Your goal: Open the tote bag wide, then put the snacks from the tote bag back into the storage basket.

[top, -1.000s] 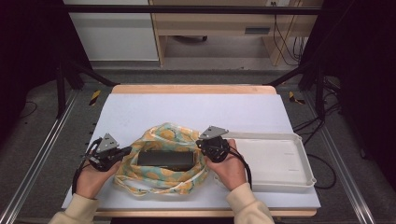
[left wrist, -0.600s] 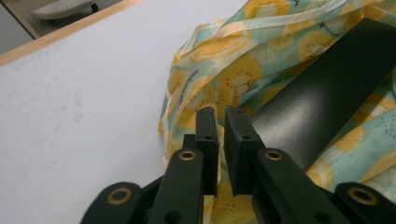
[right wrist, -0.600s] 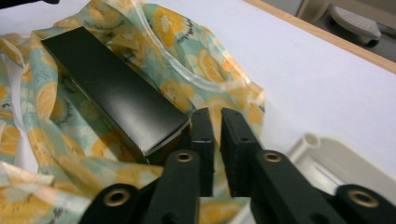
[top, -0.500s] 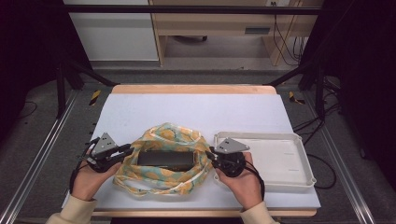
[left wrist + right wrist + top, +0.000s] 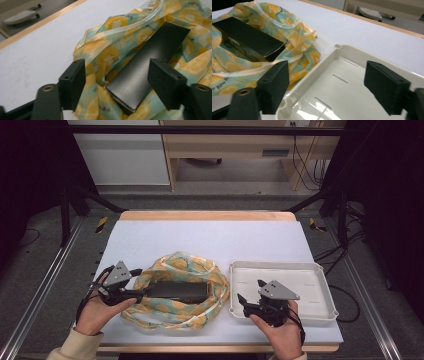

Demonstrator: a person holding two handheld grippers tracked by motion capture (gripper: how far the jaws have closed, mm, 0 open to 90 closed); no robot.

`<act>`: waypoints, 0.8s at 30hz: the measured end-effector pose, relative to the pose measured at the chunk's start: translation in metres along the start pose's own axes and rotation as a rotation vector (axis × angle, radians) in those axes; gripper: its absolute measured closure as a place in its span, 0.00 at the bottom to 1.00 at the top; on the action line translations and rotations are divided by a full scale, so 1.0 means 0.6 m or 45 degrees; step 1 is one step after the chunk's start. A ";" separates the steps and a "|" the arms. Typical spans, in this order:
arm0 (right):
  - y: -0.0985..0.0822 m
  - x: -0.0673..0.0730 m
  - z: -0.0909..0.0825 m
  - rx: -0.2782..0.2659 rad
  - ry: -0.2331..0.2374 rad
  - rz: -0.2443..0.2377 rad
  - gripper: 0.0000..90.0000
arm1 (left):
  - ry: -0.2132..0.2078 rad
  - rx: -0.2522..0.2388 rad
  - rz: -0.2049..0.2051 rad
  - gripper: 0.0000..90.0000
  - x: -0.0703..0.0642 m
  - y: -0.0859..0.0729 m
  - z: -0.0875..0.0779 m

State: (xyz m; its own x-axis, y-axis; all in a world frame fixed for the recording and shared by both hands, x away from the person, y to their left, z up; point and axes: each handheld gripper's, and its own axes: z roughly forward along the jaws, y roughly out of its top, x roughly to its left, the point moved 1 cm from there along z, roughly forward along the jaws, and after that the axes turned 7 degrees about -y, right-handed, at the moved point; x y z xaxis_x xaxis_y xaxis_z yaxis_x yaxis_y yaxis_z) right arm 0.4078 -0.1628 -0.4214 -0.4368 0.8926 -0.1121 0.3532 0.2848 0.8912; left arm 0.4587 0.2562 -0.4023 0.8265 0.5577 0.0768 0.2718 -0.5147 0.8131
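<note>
A yellow-and-teal lemon-print bag (image 5: 185, 265) lies crumpled on the white table mat with its mouth spread wide. A flat black box (image 5: 177, 291) rests inside it. My left gripper (image 5: 139, 283) hovers at the bag's left end. Its jaws have just been opening and stand apart over the fabric (image 5: 110, 50) and the near end of the box (image 5: 150, 57), touching neither. My right gripper (image 5: 249, 291) is over the left part of the white tray (image 5: 320, 270). Its jaws have also just been opening, with nothing between the pads (image 5: 274, 87).
The tray's rim (image 5: 312, 72) almost touches the bag's right edge (image 5: 294, 35). Bare mat stretches behind the bag to the wooden far edge (image 5: 205, 215). Dark frame rails run along both sides of the table.
Both grippers have come off the bag's ends and opened. The right one has swung right to the tray. The left one has drawn back slightly and lifted.
</note>
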 end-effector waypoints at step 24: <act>-0.020 -0.024 -0.002 0.057 -0.018 0.011 0.13 | -0.323 0.518 0.448 0.47 0.014 0.103 0.051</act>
State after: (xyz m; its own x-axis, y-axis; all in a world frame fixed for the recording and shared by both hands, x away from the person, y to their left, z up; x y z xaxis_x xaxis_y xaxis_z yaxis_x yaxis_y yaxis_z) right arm 0.4088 -0.1796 -0.4299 -0.4223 0.8996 -0.1110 0.3937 0.2924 0.8715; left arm 0.4976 0.2089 -0.3689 0.9795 0.1613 0.1206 0.0861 -0.8766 0.4734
